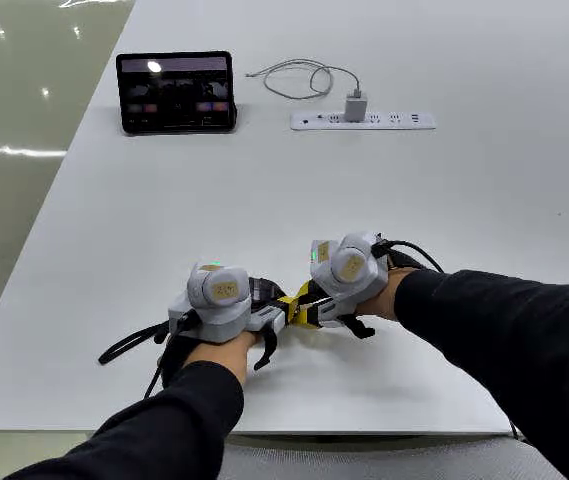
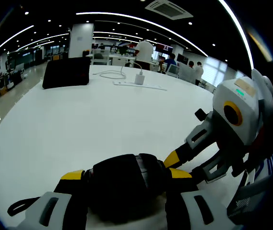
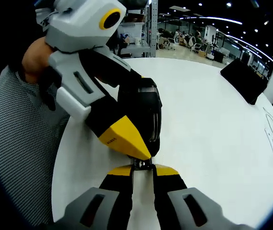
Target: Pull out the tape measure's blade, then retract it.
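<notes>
The black tape measure (image 2: 126,184) sits between the yellow-tipped jaws of my left gripper (image 2: 126,175), which is shut on its body. In the right gripper view the same case (image 3: 143,112) hangs just ahead of my right gripper (image 3: 141,168), whose yellow tips are shut on the small metal blade hook (image 3: 141,164) at the case mouth. Hardly any blade shows between hook and case. In the head view both grippers meet tip to tip near the table's front edge: left gripper (image 1: 280,316), right gripper (image 1: 306,304), tape measure (image 1: 267,293) between them.
A dark tablet (image 1: 176,91) stands at the far left of the white table (image 1: 414,190). A white power strip (image 1: 362,120) with a charger and looped cable (image 1: 294,78) lies at the back. The table's front edge (image 1: 264,425) is close below the grippers.
</notes>
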`<action>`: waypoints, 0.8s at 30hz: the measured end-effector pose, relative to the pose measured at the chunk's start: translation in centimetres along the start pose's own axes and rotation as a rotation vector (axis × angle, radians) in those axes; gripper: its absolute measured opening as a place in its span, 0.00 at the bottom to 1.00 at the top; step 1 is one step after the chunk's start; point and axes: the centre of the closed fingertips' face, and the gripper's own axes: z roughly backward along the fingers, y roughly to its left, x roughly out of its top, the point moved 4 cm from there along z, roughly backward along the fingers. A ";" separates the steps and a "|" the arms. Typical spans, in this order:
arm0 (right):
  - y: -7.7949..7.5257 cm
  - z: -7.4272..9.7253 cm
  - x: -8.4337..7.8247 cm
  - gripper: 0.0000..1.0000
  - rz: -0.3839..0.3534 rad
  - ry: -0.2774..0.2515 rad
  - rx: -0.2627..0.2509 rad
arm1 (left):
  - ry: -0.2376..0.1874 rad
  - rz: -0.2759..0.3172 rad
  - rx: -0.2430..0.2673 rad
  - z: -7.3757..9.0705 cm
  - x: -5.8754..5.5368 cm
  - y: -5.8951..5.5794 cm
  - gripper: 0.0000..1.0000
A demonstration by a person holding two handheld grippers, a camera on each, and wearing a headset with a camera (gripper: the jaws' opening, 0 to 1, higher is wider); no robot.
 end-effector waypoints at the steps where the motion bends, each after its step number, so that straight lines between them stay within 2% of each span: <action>1: 0.0 0.1 -0.4 0.11 0.000 0.014 0.001 | 0.001 0.000 0.001 0.0 0.0 0.0 0.62; 2: 0.2 0.2 -0.7 0.10 -0.003 0.023 0.007 | 0.001 0.001 0.000 0.0 0.0 0.0 0.62; 3: 0.7 0.5 -0.6 0.00 -0.025 0.014 0.044 | 0.002 0.003 0.000 0.0 0.0 0.0 0.62; 4: 0.0 0.6 -0.1 0.00 -0.011 -0.015 -0.009 | 0.001 0.000 0.000 0.0 0.0 0.0 0.62; 7: -0.1 0.4 -0.3 0.00 -0.016 0.013 -0.005 | 0.001 0.000 0.001 0.0 0.0 0.0 0.62; 11: -0.1 0.6 -0.3 0.00 -0.020 0.013 0.002 | 0.002 0.000 0.000 0.0 0.0 0.0 0.62; 19: 0.0 0.9 -0.7 0.11 -0.044 0.007 -0.004 | 0.003 -0.002 -0.005 0.0 0.0 0.0 0.63; 24: -0.3 1.5 -0.8 0.20 -0.073 -0.006 -0.038 | 0.002 -0.021 -0.022 0.0 0.0 -0.1 0.64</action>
